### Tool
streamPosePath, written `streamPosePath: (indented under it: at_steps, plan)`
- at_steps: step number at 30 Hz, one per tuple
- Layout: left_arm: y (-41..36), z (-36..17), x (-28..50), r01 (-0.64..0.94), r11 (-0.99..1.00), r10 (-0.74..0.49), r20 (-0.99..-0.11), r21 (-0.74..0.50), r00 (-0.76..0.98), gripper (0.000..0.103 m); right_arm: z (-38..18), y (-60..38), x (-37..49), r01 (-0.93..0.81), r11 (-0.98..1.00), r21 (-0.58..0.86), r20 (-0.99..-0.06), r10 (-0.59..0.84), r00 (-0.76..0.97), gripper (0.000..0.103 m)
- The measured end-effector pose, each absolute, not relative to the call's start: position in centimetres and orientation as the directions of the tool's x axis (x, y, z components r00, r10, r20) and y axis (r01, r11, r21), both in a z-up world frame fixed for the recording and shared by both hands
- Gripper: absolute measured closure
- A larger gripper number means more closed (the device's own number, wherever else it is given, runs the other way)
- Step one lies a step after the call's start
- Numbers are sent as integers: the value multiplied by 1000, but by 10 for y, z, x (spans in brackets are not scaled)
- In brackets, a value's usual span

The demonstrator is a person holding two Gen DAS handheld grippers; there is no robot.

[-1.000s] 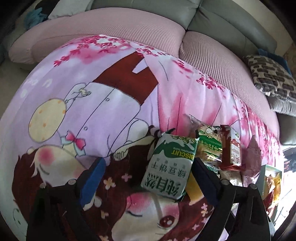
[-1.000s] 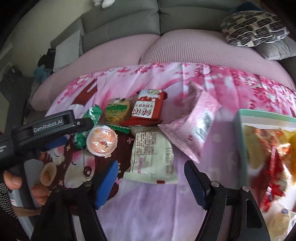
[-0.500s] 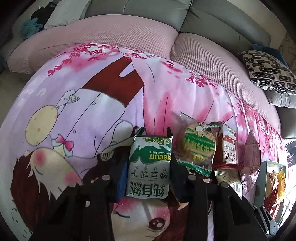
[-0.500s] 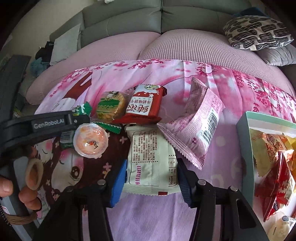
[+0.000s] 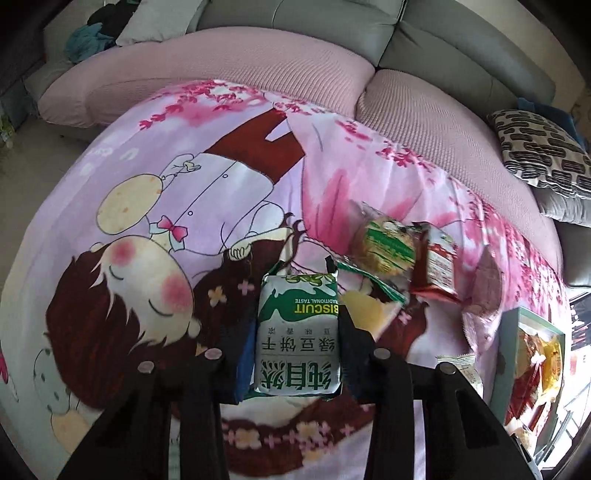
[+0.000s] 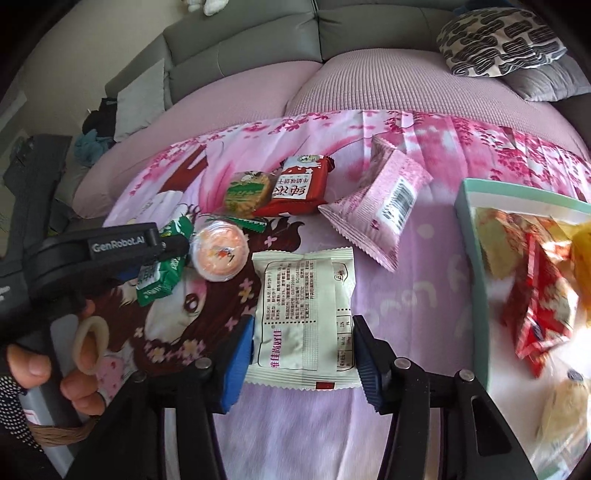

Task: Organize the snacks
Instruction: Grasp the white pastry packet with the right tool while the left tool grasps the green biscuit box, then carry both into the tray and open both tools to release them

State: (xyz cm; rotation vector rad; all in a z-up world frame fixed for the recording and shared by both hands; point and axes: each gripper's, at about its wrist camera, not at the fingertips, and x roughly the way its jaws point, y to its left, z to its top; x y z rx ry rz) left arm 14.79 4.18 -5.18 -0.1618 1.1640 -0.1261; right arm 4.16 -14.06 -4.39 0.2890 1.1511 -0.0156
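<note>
Grey sofa with ribbed pink seat cushions, a glossy cartoon-print cloth spread over the front.

Left gripper: jaws narrowed, blue pads pressed on both long sides of a green-and-white biscuit pack, a plump, rectangular foil pillow. In the right wrist view the same pack sits in the black "GenRobot.AI" gripper near the cloth's left edge; a hand wraps its handle.

Right gripper: jaws part closed, ribbed blue pads clamped on the side seams of a flat cream packet with crimped ends and printed text, at mid-cloth near the front edge.

Just beside it, a round jelly cup with an orange film lid. Behind it, a round cookie in clear wrap touches a red rectangular pack. A pink puffy bag with a barcode lies to the right of that. A mint-rimmed box at the cloth's right edge holds crinkly red and yellow wrappers. A patterned pillow lies on the sofa's back right corner.
</note>
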Motion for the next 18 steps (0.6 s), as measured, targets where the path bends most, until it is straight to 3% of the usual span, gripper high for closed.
streamPosePath:
  at_steps: [9,18]
  plan:
    - [19,-24,119,7,974,-209,-881,-227,425,62,-2,-164,10,196,944,266,-862,142,487,48]
    - [-43,7,105,150,958,-287,-840,-245,460,62,24,-215,-6,295,918,265,-839,68,541,48]
